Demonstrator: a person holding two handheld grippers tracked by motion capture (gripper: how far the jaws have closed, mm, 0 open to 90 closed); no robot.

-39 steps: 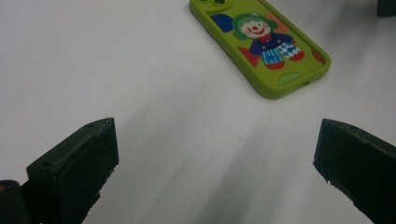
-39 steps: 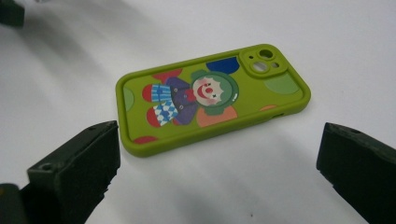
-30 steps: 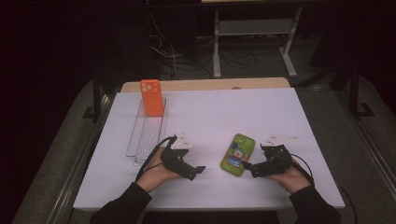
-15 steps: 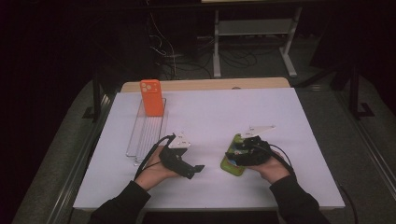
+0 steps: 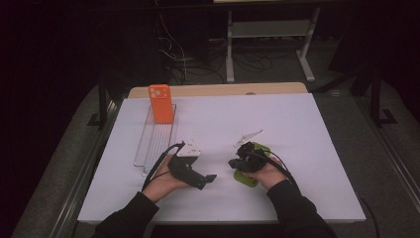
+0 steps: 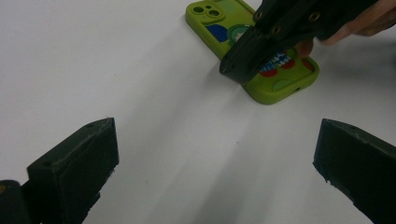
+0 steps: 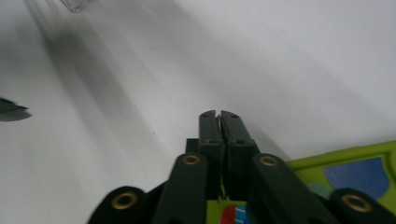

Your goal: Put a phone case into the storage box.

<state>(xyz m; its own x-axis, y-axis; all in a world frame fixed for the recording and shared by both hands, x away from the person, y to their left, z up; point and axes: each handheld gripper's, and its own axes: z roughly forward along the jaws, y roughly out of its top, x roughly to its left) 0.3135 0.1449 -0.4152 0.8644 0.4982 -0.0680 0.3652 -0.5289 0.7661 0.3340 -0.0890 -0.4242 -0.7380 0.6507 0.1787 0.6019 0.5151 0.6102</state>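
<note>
My right claw (image 5: 236, 163), jaws just closed together with nothing between them, lies over the green case (image 6: 261, 86); my left claw (image 6: 217, 172) gapes wide, empty, above the counter (image 5: 297, 124).

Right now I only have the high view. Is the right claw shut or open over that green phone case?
Observer: Shut. In the right gripper view the right claw has just been closing, and its jaws now meet with nothing between them.
Operator: Is it touching the case?
Observer: In the left gripper view its tip sits over the long edge of the green phone case. I can't tell whether it makes contact.
Operator: And the left claw?
Observer: The left claw is wide open over the bare white table, well short of the case.
</note>
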